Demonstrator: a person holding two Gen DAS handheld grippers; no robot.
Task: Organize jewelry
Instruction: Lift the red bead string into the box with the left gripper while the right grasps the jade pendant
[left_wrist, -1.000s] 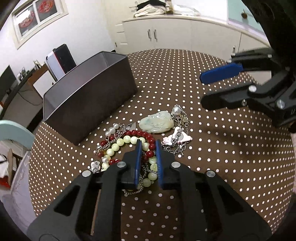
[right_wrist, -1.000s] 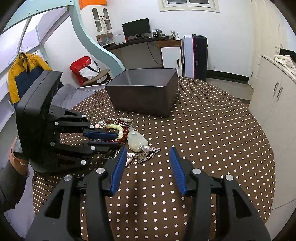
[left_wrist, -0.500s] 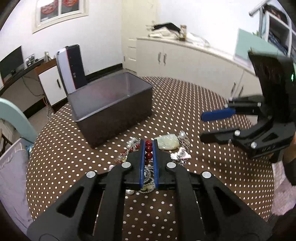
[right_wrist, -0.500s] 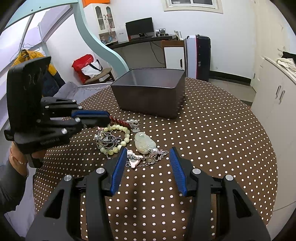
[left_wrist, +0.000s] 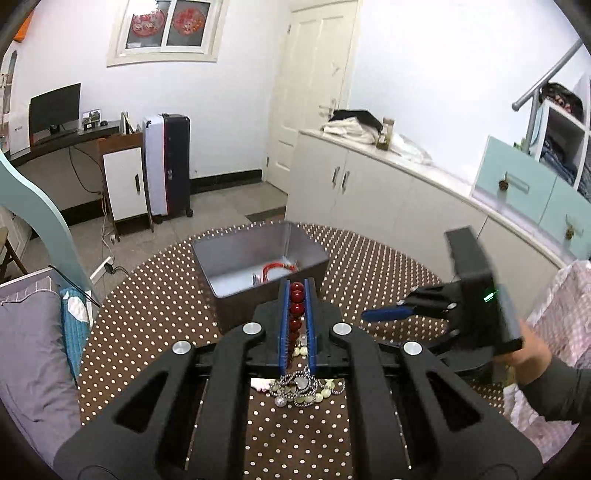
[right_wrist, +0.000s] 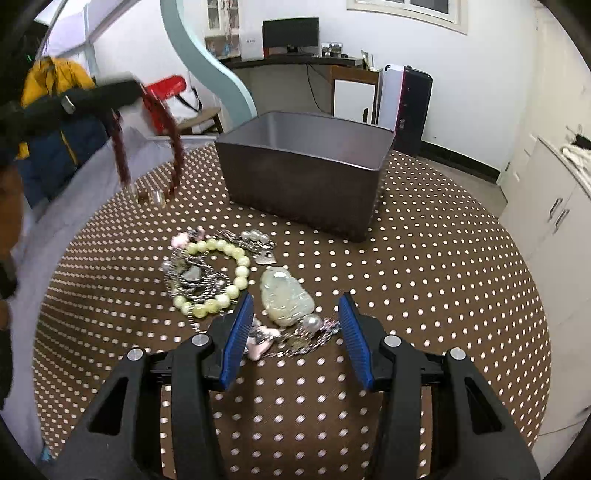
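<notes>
Gripping: left gripper (left_wrist: 296, 291) clenched on a red bead bracelet (left_wrist: 295, 306), lifted clear of the table (left_wrist: 147, 314)
Bracelet between the jaws: a row of red beads runs lengthwise along the two blue pads (left_wrist: 283, 325), from deep in the jaws out to the tips
Bracelet from the other side: hangs as a blurred loop under the raised left gripper, two strands dropping near-vertical, long axis up and down, metal pieces at the bottom, above the table edge
Right gripper (right_wrist: 295, 332): jaws released, holding nothing, poised low over the jewelry pile
Pendant (right_wrist: 286, 301): pale green carved stone, flat on the table, long axis pointing roughly away toward the box, lying just ahead of the gap between the blue pads
Yellow-green bead bracelet (right_wrist: 221, 277): flat loop on the table, left of the pendant, tangled with a silver chain (right_wrist: 192, 277)
Box (right_wrist: 306, 173): grey, open top, beyond the pile; something red (left_wrist: 277, 267) on its floor
Table: round, brown cloth with white dots
</notes>
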